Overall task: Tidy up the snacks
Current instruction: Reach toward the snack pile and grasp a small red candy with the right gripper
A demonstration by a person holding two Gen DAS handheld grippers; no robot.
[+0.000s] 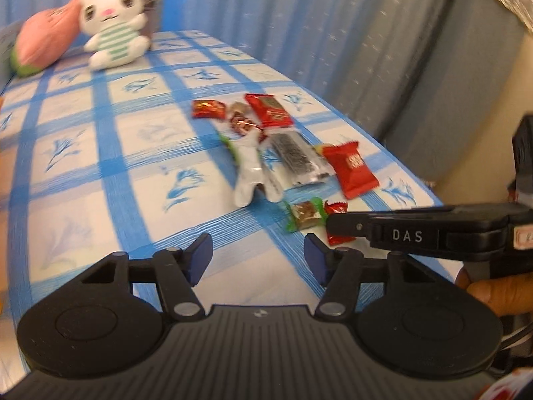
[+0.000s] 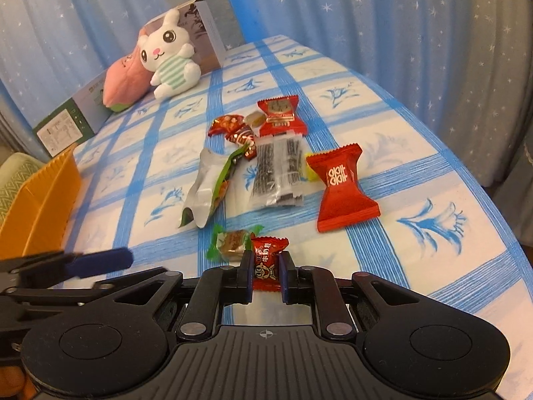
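We find the right gripper (image 2: 266,275) low over the near edge of the surface (image 2: 416,153), its jaws clenched on a small red candy (image 2: 266,260). The candy stands between the blue pads, its upper end showing above them. Just beside it on the left lies a green-wrapped candy (image 2: 233,241), touching or nearly touching the left pad; we cannot tell which.

We find the left gripper (image 1: 258,256) hovering over the near surface with its jaws released and nothing between them. In the left wrist view the right gripper crosses from the right, its tip over the red candy (image 1: 336,223).

The remaining snacks lie in a loose group toward the middle of the blue-checked cloth: a large red packet (image 2: 343,190) to the right, a clear pack of dark sticks (image 2: 279,170) at centre, a white and green pouch (image 2: 210,186) to the left, and beyond them a red square packet (image 2: 281,116) and several small foil candies (image 2: 233,130).

An orange bin (image 2: 40,203) stands at the left edge. At the far end sit a plush rabbit (image 2: 170,56), a pink cushion (image 2: 123,83) and two boxes (image 2: 70,116), well apart from the snacks.
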